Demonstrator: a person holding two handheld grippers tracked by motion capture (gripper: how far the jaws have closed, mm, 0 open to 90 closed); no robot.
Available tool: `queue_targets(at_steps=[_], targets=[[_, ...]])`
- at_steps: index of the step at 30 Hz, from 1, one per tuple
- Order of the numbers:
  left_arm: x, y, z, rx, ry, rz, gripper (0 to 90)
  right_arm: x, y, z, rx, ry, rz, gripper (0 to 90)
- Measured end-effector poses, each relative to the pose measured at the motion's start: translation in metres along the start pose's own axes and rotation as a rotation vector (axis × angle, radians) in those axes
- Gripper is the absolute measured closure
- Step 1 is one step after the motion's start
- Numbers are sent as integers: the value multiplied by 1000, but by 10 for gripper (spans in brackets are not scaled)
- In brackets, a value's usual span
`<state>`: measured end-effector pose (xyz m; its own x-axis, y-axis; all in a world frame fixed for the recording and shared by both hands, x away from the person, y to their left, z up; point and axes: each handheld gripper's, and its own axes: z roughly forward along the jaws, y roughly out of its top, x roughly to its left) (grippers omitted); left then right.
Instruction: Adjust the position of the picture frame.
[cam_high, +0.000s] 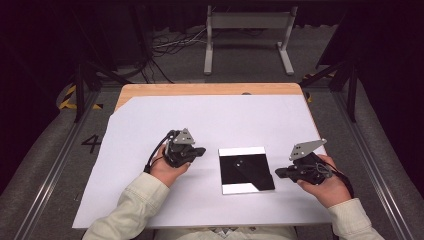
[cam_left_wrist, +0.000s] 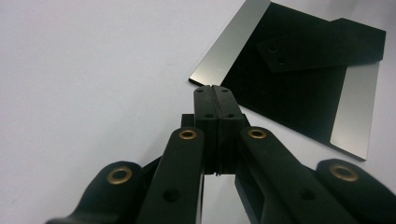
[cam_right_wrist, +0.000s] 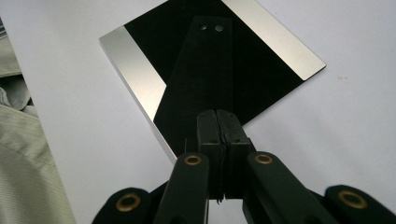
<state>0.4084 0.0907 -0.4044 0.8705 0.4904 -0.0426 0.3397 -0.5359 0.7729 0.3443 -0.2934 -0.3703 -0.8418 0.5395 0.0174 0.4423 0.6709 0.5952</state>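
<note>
A square glossy black plate (cam_high: 246, 170) with silver strips along two opposite edges is seen lying flat on the white sheet (cam_high: 150, 125) that covers the worktop (cam_high: 200, 89), near the person's edge and between the two hands. A dark flat strip (cam_left_wrist: 322, 44) with two small holes at one end is laid across its black middle, one end reaching past the plate's edge. The left gripper (cam_high: 200, 151) is held just left of the plate, its jaws pressed together with nothing between them, tips close to a plate corner. The right gripper (cam_high: 279, 172) is held at the plate's right edge, jaws likewise together and empty, pointed over the plate's near corner. Light sleeves (cam_high: 135, 205) are seen at the bottom edge.
</note>
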Motion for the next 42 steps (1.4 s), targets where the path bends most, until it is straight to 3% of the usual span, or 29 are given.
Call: queue_targets(at_steps=[11,29,42], targets=[[-2,-4,-5,-11,-33,7,866,2,-1,1,54,3,-9,880],[1,-10,-7,0,-27,-2,855,5,-5,12,179,24,-26,854],[1,-11,-6,4,-29,-4,853,7,-8,24,274,69,-36,849]])
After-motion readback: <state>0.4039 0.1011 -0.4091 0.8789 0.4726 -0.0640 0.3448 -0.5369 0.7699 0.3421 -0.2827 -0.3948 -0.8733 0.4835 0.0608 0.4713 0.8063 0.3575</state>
